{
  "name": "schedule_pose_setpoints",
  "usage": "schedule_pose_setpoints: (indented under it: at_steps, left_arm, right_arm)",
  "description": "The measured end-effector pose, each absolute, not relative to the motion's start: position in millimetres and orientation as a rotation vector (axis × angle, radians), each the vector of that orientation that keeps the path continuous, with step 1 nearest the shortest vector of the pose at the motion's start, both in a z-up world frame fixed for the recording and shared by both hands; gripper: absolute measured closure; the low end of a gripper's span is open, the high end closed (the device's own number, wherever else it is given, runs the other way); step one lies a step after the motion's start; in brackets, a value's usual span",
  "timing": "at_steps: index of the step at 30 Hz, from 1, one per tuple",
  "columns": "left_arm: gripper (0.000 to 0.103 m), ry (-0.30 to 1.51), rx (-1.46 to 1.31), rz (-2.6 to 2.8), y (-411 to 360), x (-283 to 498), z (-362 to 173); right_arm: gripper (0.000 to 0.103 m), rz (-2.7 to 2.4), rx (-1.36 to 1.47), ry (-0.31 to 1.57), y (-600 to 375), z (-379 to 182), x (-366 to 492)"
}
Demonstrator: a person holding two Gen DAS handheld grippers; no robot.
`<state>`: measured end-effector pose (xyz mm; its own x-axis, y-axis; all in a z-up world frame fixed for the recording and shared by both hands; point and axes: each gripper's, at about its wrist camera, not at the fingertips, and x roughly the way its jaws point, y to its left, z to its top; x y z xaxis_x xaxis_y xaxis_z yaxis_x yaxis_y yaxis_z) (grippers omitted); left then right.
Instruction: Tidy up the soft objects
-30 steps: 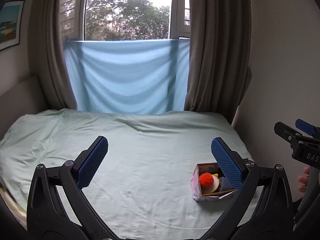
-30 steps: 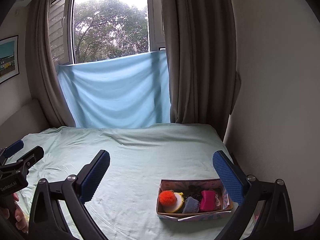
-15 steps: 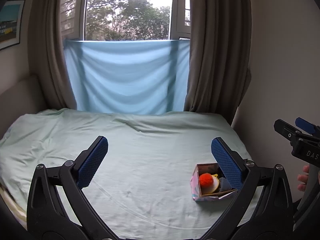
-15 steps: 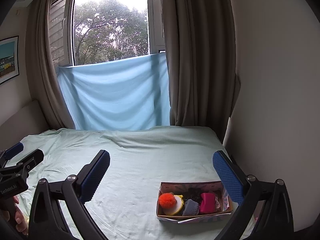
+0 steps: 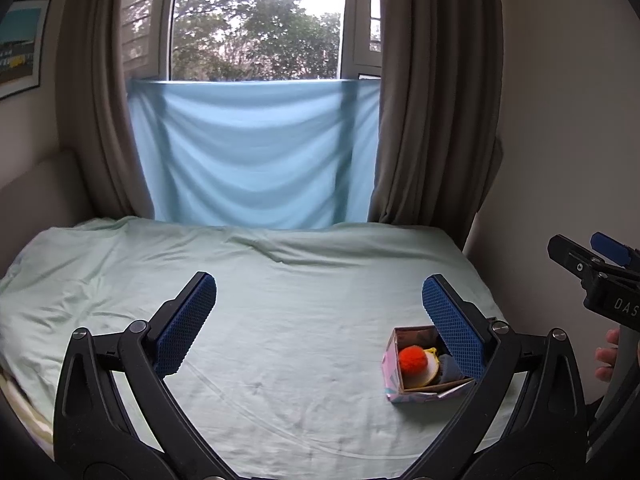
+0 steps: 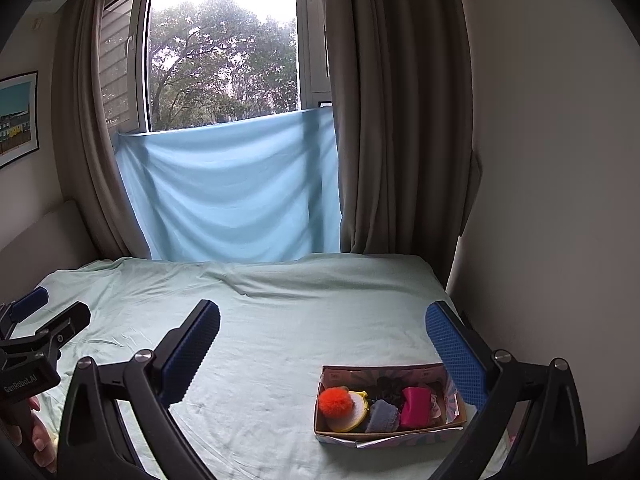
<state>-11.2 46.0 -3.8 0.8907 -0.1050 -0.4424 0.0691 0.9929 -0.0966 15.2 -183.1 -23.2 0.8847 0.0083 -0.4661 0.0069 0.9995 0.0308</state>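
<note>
A small patterned cardboard box (image 6: 452,427) sits on the pale green bed (image 6: 280,320) near its front right corner. Inside lie an orange pompom (image 6: 335,401) on a yellow-rimmed item, a grey-blue soft piece (image 6: 383,420), a pink soft piece (image 6: 416,406) and something dark behind them. In the left wrist view the box (image 5: 394,376) is partly hidden by a blue pad. My left gripper (image 5: 320,322) is open and holds nothing, high above the bed. My right gripper (image 6: 322,346) is open too, with nothing between its fingers, above and short of the box.
A blue cloth (image 6: 228,188) hangs below the window between brown curtains (image 6: 392,120). A white wall (image 6: 552,200) runs close along the bed's right side. The right gripper's body (image 5: 600,276) and a hand show at the left wrist view's right edge.
Both views have drifted slightly; the box sits a little lower and nearer in the right wrist view. Both grippers stay open and nothing was picked up.
</note>
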Motion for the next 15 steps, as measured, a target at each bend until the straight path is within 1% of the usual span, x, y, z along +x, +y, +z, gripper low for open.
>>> schedule_pose_setpoints:
  at_steps: [15]
  left_arm:
    - [0.000, 0.461, -0.078, -0.077, 48.1, -8.0, -6.1]
  right_arm:
    - [0.000, -0.004, 0.030, 0.476, -176.9, -21.3, 16.7]
